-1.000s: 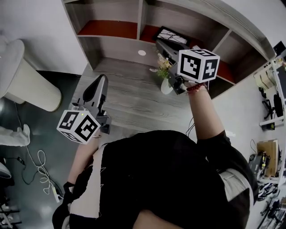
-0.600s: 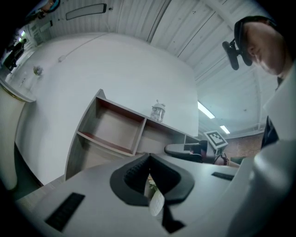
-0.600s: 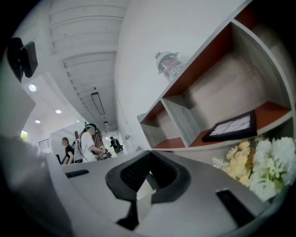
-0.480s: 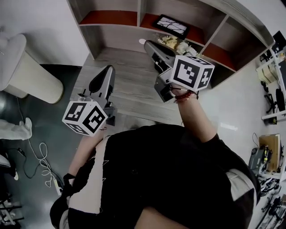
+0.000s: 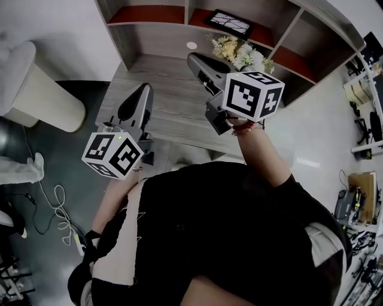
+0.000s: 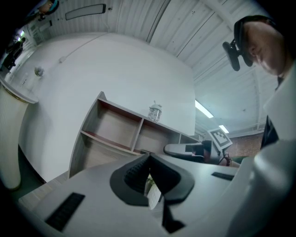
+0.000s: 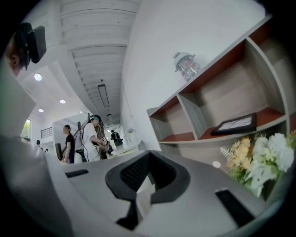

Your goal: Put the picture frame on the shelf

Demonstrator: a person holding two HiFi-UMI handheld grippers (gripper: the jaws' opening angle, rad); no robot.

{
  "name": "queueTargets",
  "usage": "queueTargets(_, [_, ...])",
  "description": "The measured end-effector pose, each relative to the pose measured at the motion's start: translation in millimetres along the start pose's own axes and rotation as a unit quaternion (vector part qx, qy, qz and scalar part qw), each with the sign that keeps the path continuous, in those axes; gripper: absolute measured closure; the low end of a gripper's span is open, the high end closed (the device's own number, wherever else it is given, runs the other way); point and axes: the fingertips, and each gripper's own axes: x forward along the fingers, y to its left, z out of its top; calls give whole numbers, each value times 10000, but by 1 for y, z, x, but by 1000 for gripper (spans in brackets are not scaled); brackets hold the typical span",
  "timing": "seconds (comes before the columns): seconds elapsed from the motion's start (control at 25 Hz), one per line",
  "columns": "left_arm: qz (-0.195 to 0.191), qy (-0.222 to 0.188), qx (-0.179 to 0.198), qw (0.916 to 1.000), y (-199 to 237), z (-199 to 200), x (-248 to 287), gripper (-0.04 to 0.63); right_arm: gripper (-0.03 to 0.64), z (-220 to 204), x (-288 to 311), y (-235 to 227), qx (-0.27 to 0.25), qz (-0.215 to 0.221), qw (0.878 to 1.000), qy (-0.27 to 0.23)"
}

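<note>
Now the right gripper (image 5: pixel 195 60) is drawn back from the shelf (image 5: pixel 157 43), its jaws together and empty, as are those of the left gripper (image 5: pixel 141 91). The picture frame (image 5: pixel 229 23) is seen lying in the compartment at one o'clock, with flowers (image 5: pixel 240 54) set between.

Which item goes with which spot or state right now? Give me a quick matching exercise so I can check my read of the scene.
Things:
1. picture frame
2. flowers
3. glass jar
4. right gripper

Places or states:
A. on top of the shelf
B. jaws shut, nothing held
C. inside a shelf compartment, on its red board
D. on the tabletop in front of the shelf

Pairs: 1-C, 2-D, 3-A, 4-B
</note>
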Motion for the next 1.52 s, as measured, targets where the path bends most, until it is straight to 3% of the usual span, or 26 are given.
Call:
queueTargets(0.68, [118,45,-186,9997,12,-6,-20,586,614,-36,4,12,-270,-147,9981,536])
queueTargets(1.52, [177,18,-127,9998,12,-5,-4,586,614,-44,9,-1,-320,-62,9967,748])
